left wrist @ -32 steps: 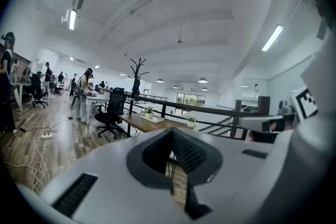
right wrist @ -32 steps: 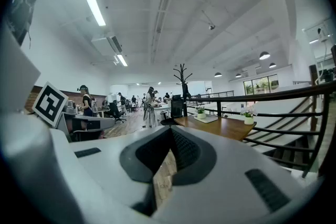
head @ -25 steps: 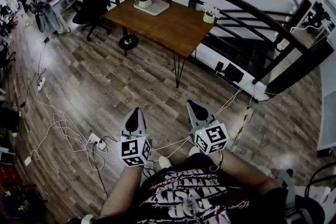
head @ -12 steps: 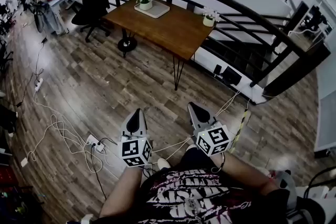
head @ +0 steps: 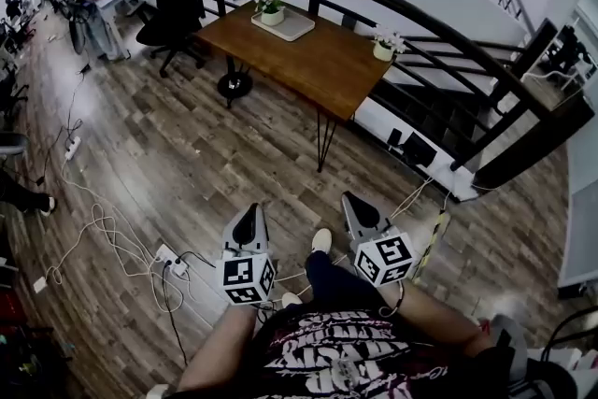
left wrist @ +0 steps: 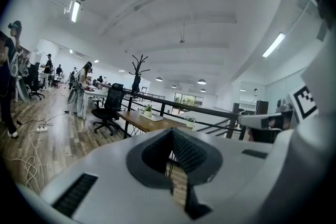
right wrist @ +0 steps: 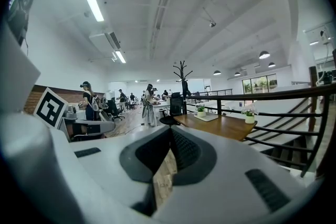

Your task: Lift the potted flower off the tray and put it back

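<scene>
Holding the left gripper (head: 249,220) and right gripper (head: 358,208) side by side above the wood floor (head: 177,145), we have both clenched tight and empty. Well ahead, the potted flower (head: 272,10) stands on the tray (head: 293,26) at the far left corner of the table (head: 322,65).

Left tool (left wrist: 171,134) jaws together, empty; potted flower (left wrist: 148,111) on tray (left wrist: 155,118), table (left wrist: 137,121) well ahead
</scene>
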{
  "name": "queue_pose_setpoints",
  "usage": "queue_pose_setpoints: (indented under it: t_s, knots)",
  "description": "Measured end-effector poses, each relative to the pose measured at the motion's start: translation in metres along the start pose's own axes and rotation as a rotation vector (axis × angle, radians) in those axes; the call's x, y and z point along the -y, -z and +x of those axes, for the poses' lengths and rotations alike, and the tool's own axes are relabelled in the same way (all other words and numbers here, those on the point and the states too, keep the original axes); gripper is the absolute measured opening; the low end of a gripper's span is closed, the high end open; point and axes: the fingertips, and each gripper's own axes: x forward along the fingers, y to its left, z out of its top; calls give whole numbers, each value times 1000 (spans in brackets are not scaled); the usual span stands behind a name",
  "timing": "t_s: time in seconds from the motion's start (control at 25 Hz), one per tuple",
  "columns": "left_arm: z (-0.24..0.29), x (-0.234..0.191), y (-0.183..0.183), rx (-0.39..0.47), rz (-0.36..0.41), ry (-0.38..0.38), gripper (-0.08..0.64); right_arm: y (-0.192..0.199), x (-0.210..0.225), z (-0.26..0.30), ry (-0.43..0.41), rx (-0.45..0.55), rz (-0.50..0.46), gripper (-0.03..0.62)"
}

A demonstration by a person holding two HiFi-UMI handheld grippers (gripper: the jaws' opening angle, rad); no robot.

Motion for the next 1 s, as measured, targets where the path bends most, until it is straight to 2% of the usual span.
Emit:
queue_pose_setpoints:
  t_s: [0.52,0.76,1.0]
  knots:
    - [41,-58,13,-56,2,-85,8,18,8,82,-58,-29,50,-2]
    - [94,-77,15,-90,-6,-113,8,21,34,136,-85,-56,67,-2]
    - [167,-97,-15,-84,-17,-158,8,-2,83,202,-115,-61,57,-2]
